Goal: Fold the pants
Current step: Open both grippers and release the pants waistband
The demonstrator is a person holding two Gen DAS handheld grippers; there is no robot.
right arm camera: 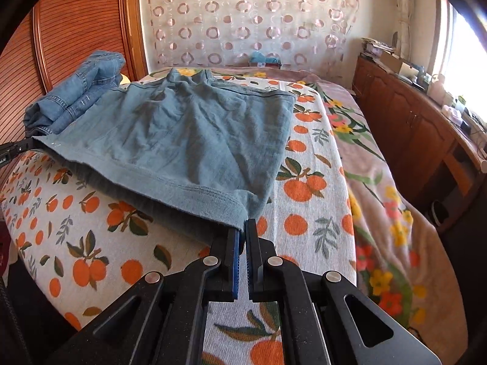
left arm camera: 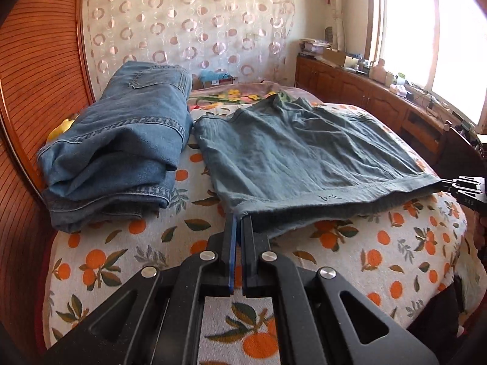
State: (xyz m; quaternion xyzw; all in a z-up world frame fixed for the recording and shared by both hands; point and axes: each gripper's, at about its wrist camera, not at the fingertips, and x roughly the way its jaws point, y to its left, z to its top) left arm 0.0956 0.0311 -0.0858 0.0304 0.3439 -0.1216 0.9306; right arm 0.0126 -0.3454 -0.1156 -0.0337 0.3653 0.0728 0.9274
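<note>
Two claws: left claw (left arm camera: 238,217) and right claw (right arm camera: 243,224), nearest the cameras, each narrowed to a pinch on one near corner of the pants' hem.
Left claw: grips the hem's left corner, cloth between its pads.
Right claw: grips the hem's right corner, likewise closed on cloth.
Pants (left arm camera: 304,155): grey-blue, folded, spread on the bed, near hem stretched between both claws and raised slightly off the cover.
Bed cover (left arm camera: 304,261): white with an orange-fruit print, under everything.
Jeans (left arm camera: 121,140): blue denim, folded in a stack, just left of the pants.
Blanket (right arm camera: 374,182): flowered, to the right.
Headboard (left arm camera: 36,76): ribbed wood, left.
Curtain (left arm camera: 188,24): ring-patterned, far wall.
Cabinets (left arm camera: 365,97): wooden, beneath a bright window.
</note>
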